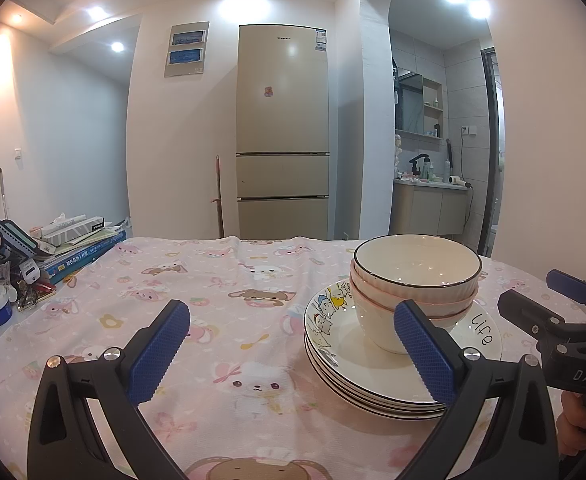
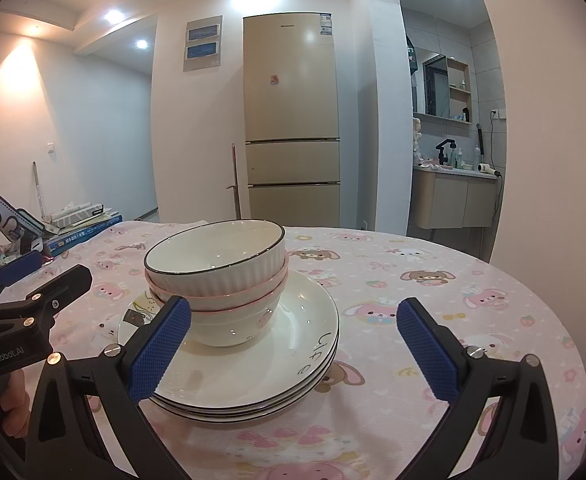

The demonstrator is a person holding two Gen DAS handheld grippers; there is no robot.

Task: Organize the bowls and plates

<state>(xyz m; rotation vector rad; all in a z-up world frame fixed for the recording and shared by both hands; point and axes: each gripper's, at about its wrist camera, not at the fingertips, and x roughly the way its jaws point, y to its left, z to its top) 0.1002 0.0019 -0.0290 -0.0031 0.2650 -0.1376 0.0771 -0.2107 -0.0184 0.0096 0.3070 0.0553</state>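
Observation:
A stack of white plates (image 1: pixel 357 376) (image 2: pixel 253 376) with cartoon cats and the word "Life" lies on the pink tablecloth. Three nested white bowls (image 1: pixel 413 280) (image 2: pixel 221 268) stand on the top plate. My left gripper (image 1: pixel 293 352) is open, low over the cloth just left of the stack, its right pad in front of the bowls. My right gripper (image 2: pixel 293 352) is open too, to the right of the stack, its left pad in front of the plates' near-left rim. Each gripper shows at the edge of the other's view, held by a hand.
The round table (image 2: pixel 493 320) carries a pink cartoon cloth. Books and small clutter (image 1: pixel 77 248) pile up at its far left. A tall beige fridge (image 1: pixel 283 132) stands behind, and a washbasin nook (image 1: pixel 433 176) opens at the right.

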